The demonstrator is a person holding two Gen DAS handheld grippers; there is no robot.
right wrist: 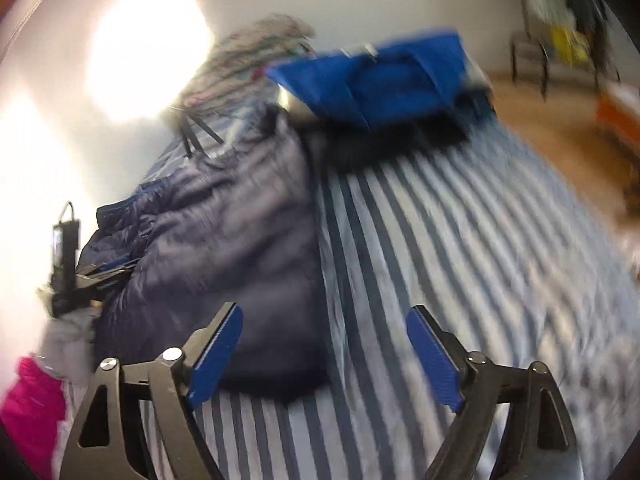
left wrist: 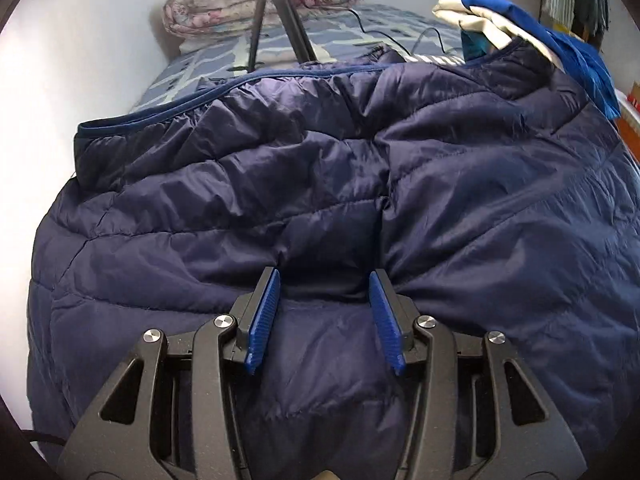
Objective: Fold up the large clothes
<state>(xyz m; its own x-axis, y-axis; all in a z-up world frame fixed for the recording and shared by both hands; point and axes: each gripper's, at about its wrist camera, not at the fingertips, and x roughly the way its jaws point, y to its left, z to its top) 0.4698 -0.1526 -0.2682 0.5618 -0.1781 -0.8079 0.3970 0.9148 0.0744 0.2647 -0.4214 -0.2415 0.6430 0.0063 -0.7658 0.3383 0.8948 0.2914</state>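
The left gripper [left wrist: 324, 280] has its jaws apart over the navy quilted jacket [left wrist: 320, 184], nothing clamped between them. The right gripper [right wrist: 324, 320] stands wider apart, empty, above the jacket's near right corner and the striped bedsheet [right wrist: 460, 240]. The jacket lies folded lengthwise on the left of the bed, a blue garment [right wrist: 380, 80] at its far end. A fold looks just finished; the next likely calls for gripping the near edge and carrying it far.

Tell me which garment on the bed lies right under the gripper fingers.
The navy quilted puffer jacket, spread flat beneath the left gripper. The bright blue garment sits folded atop a pile farther up the striped bedsheet.
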